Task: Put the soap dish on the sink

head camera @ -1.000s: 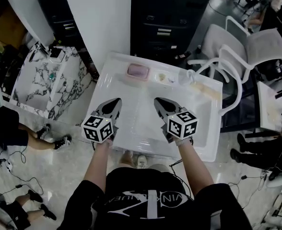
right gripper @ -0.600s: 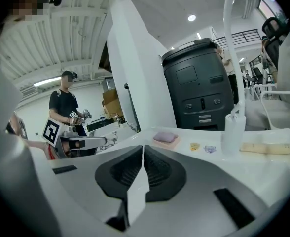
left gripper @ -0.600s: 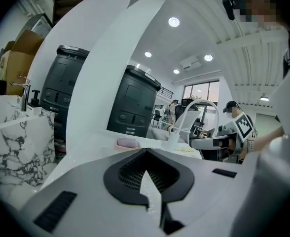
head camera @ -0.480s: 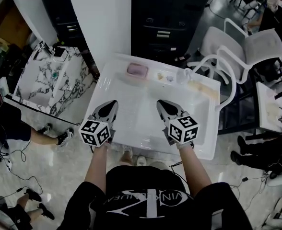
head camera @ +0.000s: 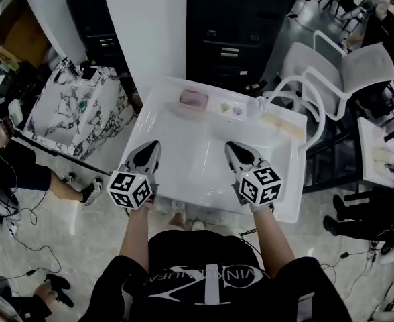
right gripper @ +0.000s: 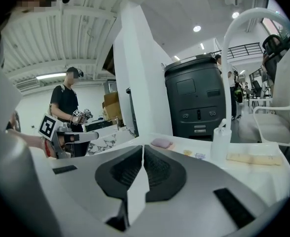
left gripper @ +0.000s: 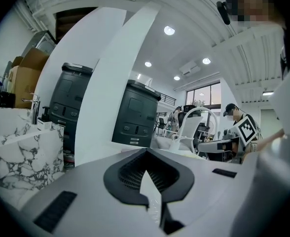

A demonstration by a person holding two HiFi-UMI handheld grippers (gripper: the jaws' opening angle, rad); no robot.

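While soap dish [head camera: 193,98] sits on sink [head camera: 195,180] rim — left gripper [head camera: 153,145], right gripper [head camera: 231,145]: jaws closed, empty.

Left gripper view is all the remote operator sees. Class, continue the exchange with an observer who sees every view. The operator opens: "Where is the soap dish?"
Observer: The pink soap dish lies on the back ledge of the sink, and nothing touches it.
Operator: Is the right gripper holding anything?
Observer: No. The right gripper is shut, with nothing between its jaws.
Operator: What else is on that ledge?
Observer: A white bottle stands further right along it.
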